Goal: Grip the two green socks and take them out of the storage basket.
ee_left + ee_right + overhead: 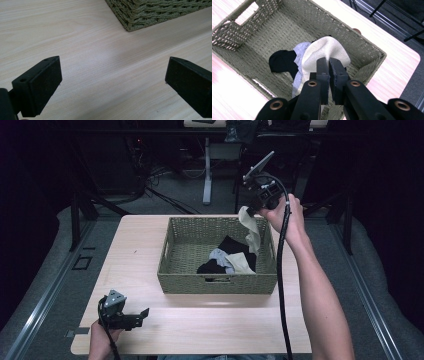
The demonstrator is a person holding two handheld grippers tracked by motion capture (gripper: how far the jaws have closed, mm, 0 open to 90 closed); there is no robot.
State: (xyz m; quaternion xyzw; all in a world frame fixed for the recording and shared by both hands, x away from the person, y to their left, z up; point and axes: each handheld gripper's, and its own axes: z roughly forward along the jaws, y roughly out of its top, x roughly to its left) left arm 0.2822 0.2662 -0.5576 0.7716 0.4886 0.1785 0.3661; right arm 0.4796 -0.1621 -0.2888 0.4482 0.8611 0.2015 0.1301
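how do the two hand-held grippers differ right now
The right hand-held gripper has its jaws shut on a cream cloth; the left hand-held gripper has its jaws wide apart with nothing between them. In the high view the right one is raised over the far right corner of the woven basket, while the left one sits low at the near left of the table. Both have black jaws and a trailing cable.
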